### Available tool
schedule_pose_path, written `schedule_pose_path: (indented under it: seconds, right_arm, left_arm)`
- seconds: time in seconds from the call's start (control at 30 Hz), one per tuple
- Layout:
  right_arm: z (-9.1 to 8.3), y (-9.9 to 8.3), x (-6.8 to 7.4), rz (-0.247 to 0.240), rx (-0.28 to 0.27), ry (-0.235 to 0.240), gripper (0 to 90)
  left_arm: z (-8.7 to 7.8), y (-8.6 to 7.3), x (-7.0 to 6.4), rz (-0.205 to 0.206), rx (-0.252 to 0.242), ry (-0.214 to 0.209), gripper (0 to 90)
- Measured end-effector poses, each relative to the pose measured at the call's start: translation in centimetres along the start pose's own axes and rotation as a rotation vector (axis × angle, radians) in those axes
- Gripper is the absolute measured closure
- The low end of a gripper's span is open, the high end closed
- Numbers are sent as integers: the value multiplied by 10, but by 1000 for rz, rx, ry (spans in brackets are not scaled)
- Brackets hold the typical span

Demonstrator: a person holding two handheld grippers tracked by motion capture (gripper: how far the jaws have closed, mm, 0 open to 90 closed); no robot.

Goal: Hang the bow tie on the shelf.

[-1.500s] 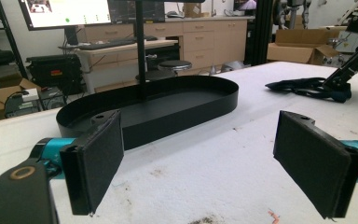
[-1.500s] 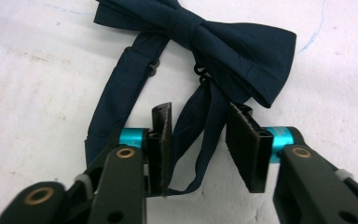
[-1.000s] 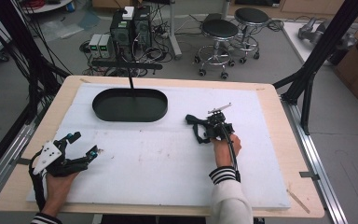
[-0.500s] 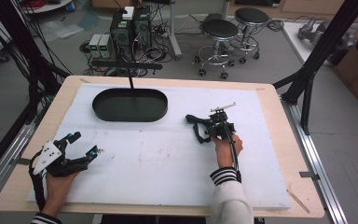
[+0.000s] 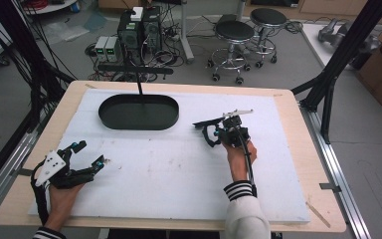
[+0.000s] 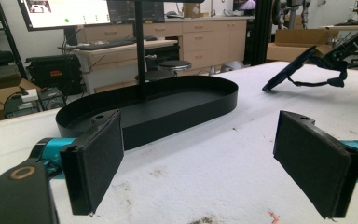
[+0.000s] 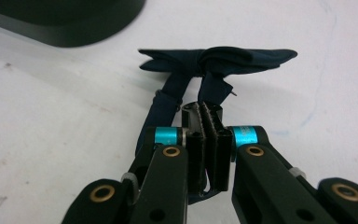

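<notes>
A dark blue bow tie (image 7: 219, 60) lies on the white mat, its strap running back toward me. My right gripper (image 7: 204, 112) is shut on that strap just behind the bow. In the high view the right gripper (image 5: 227, 130) is right of centre, with the bow tie (image 5: 208, 123) at its left end. A black oval tray (image 5: 138, 122) sits at the back left, and its rim (image 6: 177, 109) is straight ahead of the left gripper. My left gripper (image 5: 90, 153) rests at the front left, open, with nothing between its pads (image 6: 98, 158).
A thin black post (image 5: 140, 87) rises from the tray's far side. The white mat (image 5: 169, 169) covers most of the wooden table (image 5: 298, 124). Stools (image 5: 234, 35) and computer boxes (image 5: 139, 30) stand on the floor behind. Black frame struts (image 5: 328, 84) flank the table.
</notes>
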State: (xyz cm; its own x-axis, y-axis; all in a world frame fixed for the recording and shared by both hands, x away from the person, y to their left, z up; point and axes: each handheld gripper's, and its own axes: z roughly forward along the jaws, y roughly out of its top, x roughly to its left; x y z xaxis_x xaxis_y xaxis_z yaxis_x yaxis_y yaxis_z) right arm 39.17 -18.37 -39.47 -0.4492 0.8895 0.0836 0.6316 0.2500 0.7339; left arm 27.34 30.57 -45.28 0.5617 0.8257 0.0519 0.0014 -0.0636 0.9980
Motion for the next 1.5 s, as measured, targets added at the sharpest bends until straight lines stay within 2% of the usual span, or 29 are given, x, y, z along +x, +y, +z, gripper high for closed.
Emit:
schedule_pose_path:
  seconds: [0.07,0.1,0.13,0.2,0.23,0.27,0.37,0.43,0.57,0.77,0.83,1.07,1.2,1.23,1.5]
  right_arm:
    - [-1,1,2,-9,-19,5,877]
    - [-3,3,6,-22,-61,21,877]
    - [-3,3,6,-22,-61,21,877]
    - [-5,4,10,-41,-103,29,877]
    - [-7,6,14,-63,-144,47,877]
    - [-7,6,14,-63,-144,47,877]
    - [-9,8,20,-94,-193,56,876]
    - [-9,8,20,-96,-200,60,877]
    - [-12,10,24,-116,-258,84,877]
    - [-14,13,30,-124,-308,107,877]
    - [-15,14,32,-117,-349,119,877]
    - [-16,23,41,-131,-396,148,877]
    - [-15,32,46,-123,-421,183,877]
    - [-14,34,49,-126,-446,203,877]
    - [-7,49,54,-121,-435,241,877]
  left_arm:
    - [0,0,0,-2,1,0,164]
    - [0,0,0,-2,1,1,164]
    - [0,0,0,-2,1,1,164]
    - [0,0,0,-2,1,0,164]
    - [0,0,0,-2,1,0,164]
    - [0,0,0,-2,0,0,164]
    - [0,0,0,-2,0,0,164]
    - [0,0,0,-2,0,0,164]
    - [0,0,0,-2,2,0,164]
    - [0,0,0,-2,2,1,164]
    - [0,0,0,-2,1,1,164]
    - [0,0,0,-1,1,1,163]
    - [0,0,0,-1,0,0,163]
    - [0,0,0,-1,0,0,163]
    - [0,0,0,-2,2,0,163]
